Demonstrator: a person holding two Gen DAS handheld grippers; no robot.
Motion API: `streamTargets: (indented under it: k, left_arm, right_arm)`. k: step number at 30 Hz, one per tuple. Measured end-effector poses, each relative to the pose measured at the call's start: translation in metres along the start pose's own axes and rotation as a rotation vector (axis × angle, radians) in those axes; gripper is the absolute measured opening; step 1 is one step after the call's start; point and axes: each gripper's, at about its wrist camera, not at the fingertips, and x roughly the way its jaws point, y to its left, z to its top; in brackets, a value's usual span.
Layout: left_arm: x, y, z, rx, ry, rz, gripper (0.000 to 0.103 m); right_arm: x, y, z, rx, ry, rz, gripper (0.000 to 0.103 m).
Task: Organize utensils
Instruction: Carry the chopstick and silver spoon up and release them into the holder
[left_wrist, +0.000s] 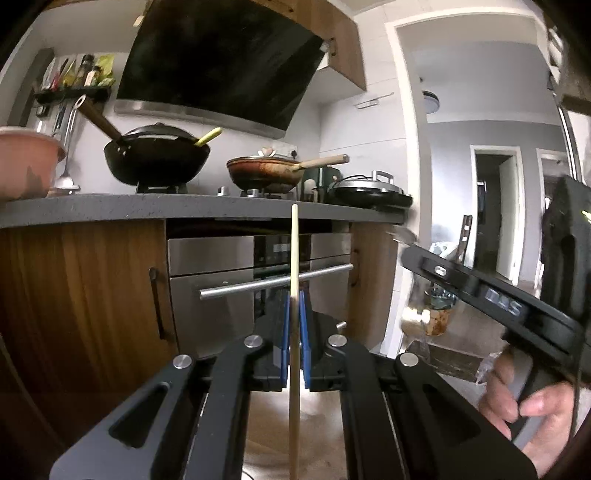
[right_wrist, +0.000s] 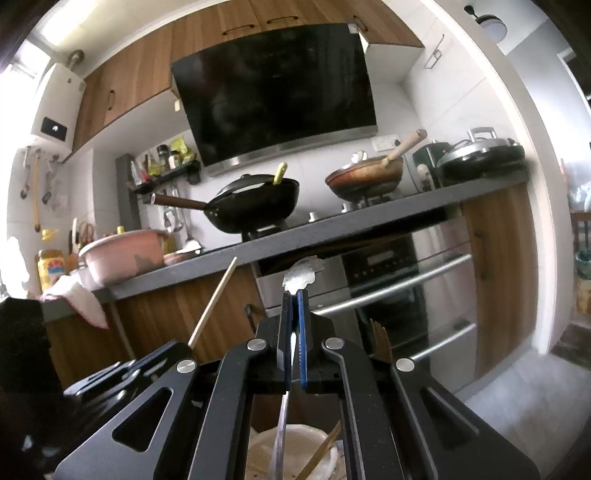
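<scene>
- Between my left gripper's (left_wrist: 294, 314) blue pads (left_wrist: 285, 332) stands a pale wooden chopstick (left_wrist: 294, 251), clamped near its middle, jaws narrowed onto it; the tip points to twelve o'clock and the tail drops to six, upright so it can slide into a holder, I judge.
- My right gripper (right_wrist: 294, 306) pinches a metal spoon (right_wrist: 303, 275), bowl poking out at twelve o'clock, handle trailing to six.
- Below the right gripper, at six o'clock, a pale container (right_wrist: 291, 458) already holds wooden utensils; likely the destination.
- Beyond both grippers, the oven (left_wrist: 258, 273) sits under the countertop (left_wrist: 147, 208).

Daylight from window (right_wrist: 22, 66) upper left, glare there; strong fisheye bending, dark vignetted corners, slight blur.
</scene>
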Motion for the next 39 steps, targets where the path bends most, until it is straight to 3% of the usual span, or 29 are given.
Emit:
streamTargets:
  k: [7, 19, 28, 35, 39]
  left_arm:
    - [0.02, 0.011, 0.001, -0.04, 0.013, -0.001, 0.005]
    - [-0.003, 0.011, -0.016, -0.049, -0.011, -0.028, 0.005]
    - [-0.01, 0.014, -0.021, -0.059, 0.014, -0.037, 0.005]
    - [-0.007, 0.018, -0.021, -0.071, 0.021, -0.035, 0.005]
    - [-0.006, 0.024, -0.02, -0.101, 0.017, -0.044, 0.005]
  right_arm:
    - [0.002, 0.0, 0.0, -0.003, -0.006, 0.002, 0.004]
    - [0.001, 0.001, -0.001, -0.01, -0.001, 0.004, 0.004]
    - [0.004, 0.002, -0.002, 0.0, -0.002, 0.003, 0.004]
    - [0.006, 0.028, 0.004, -0.128, -0.112, -0.085, 0.004]
    - [0.019, 0.027, -0.002, -0.14, -0.067, -0.111, 0.004]
